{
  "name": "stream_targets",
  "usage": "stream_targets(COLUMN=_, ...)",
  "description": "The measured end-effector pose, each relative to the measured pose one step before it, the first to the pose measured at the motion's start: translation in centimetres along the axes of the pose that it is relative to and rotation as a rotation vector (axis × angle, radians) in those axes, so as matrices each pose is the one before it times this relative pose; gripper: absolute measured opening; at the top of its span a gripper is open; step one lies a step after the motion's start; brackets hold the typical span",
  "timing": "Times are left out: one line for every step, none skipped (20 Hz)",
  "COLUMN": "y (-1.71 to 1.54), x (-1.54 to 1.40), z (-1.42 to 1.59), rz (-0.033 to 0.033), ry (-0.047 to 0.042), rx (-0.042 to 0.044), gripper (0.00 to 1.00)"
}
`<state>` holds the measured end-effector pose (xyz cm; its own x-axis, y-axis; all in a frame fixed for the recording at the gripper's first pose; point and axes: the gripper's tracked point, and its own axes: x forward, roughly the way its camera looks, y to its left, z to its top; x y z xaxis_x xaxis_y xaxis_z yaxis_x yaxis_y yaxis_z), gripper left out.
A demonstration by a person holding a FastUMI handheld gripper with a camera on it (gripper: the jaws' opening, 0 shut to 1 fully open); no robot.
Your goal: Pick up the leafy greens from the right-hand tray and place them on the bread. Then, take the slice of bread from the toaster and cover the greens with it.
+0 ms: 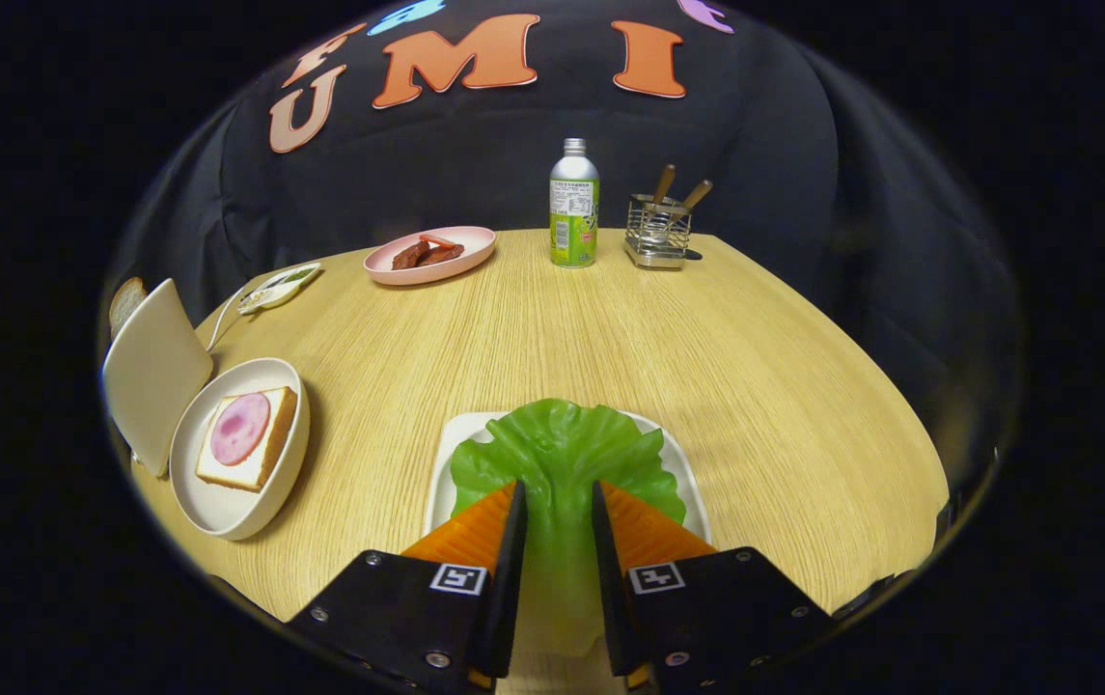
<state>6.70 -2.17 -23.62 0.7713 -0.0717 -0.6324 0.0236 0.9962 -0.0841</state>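
The hand-held gripper (pixel 557 502) is narrowly parted astride the leafy greens (pixel 562 449) stem; slippage is risked if thin stem is under-clamped.

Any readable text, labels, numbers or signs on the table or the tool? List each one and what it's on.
Bottle label: there is print, but it is too small to read.
Square markers on the two fingers: black-and-white code patterns, no words.
No other legible text on the table items.
Gripper: jaws flank the stem of the leafy greens on the tray; can't tell if they press it.
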Motion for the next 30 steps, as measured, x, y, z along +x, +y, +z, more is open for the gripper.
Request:
stream_targets(y=-0.127, x=-0.102, z=0.103, rz=-0.00510, ry=-0.00659, rx=0.00344, gripper=0.37)
stream_targets(y=-0.054, x=0.163, z=-0.035, rz=-0.00529, ry=-0.00387, rx=0.00519, gripper=0.30)
stream_targets(y=-0.183, x=0.125, z=0.102, rz=-0.00720, ry=-0.00539, rx=0.00705, gripper=0.26)
stream_targets(y=-0.099, x=-0.001, z=0.042, rz=0.00252, ry=-0.00653, rx=0.01414, gripper=0.16)
stream_targets(y=0.072, x=0.004, z=0.089, rz=0.00434, ry=-0.00381, rx=0.01554, gripper=0.09)
stream_targets(y=0.026, x=-0.161, z=-0.051, rz=0.00344, ry=0.00025, rx=0.00943, gripper=0.03)
stream_targets(y=0.060, x=-0.051, z=0.144, rz=0.00210, ry=0.00263, rx=0.01405, gripper=0.01)
stream_targets(y=0.157, x=-0.207, z=0.349, rz=0.00872, ry=-0.00576, rx=0.01871, gripper=0.01)
stream_targets(y=0.113, x=-0.273, z=0.459, rz=-0.00008, ry=-0.01126, rx=0.00779, gripper=0.01)
stream_targets(y=0.011, x=-0.358, z=0.479, rz=-0.00742, ry=-0.01813, rx=-0.01362, gripper=0.01)
stream_targets(y=-0.032, x=-0.325, z=0.725, rz=-0.01200, ry=-0.01732, rx=-0.02935, gripper=0.01)
stream_targets(y=0.112, x=-0.337, z=0.282, rz=-0.00469, ry=-0.01333, rx=-0.02504, gripper=0.01)
stream_targets(y=0.305, x=-0.340, z=0.548, rz=0.00172, ry=-0.01304, rx=-0.01341, gripper=0.01)
stream_targets(y=0.266, x=-0.377, z=0.518, rz=0.00641, ry=-0.00896, rx=-0.00464, gripper=0.01)
stream_targets(y=0.391, x=-0.286, z=0.450, rz=0.00737, ry=-0.00931, rx=0.00235, gripper=0.01)
stream_targets(y=0.378, x=-0.239, z=0.316, rz=0.00719, ry=-0.00491, rx=0.00006, gripper=0.01)
stream_targets(y=0.321, x=-0.218, z=0.323, rz=0.00530, ry=-0.00617, rx=-0.00192, gripper=0.01)
stream_targets(y=0.420, x=-0.230, z=0.127, rz=0.00643, ry=-0.00226, rx=-0.00214, gripper=0.01)
stream_targets(y=0.450, x=-0.175, z=0.246, rz=0.00850, ry=-0.00323, rx=-0.00299, gripper=0.01)
stream_targets(y=0.499, x=-0.155, z=0.340, rz=0.00697, ry=-0.00632, rx=-0.00210, gripper=0.01)
stream_targets(y=0.530, x=-0.182, z=0.219, rz=0.00820, ry=-0.00354, rx=-0.00532, gripper=0.01)
stream_targets(y=0.530, x=-0.223, z=0.170, rz=0.00553, ry=-0.00282, rx=-0.00664, gripper=0.01)
stream_targets(y=0.583, x=-0.021, z=0.250, rz=0.00639, ry=-0.00397, rx=-0.00517, gripper=0.01)
stream_targets(y=0.674, x=-0.205, z=0.298, rz=0.00781, ry=-0.00394, rx=-0.00344, gripper=0.00)
stream_targets(y=0.675, x=-0.079, z=0.245, rz=0.00789, ry=-0.00272, rx=-0.00335, gripper=0.01)
stream_targets(y=0.712, x=-0.017, z=0.182, rz=0.00864, ry=-0.00446, rx=-0.00393, gripper=0.01)
stream_targets(y=0.623, x=-0.092, z=0.275, rz=0.00624, ry=-0.00252, rx=-0.00690, gripper=0.01)
stream_targets(y=0.660, x=-0.024, z=0.243, rz=0.00679, ry=-0.00437, rx=-0.00512, gripper=0.01)
stream_targets(y=0.604, x=-0.076, z=0.257, rz=0.00853, ry=-0.00377, rx=-0.00183, gripper=0.01)
stream_targets(y=0.755, x=-0.076, z=0.144, rz=0.00901, ry=-0.00163, rx=-0.00129, gripper=0.01)
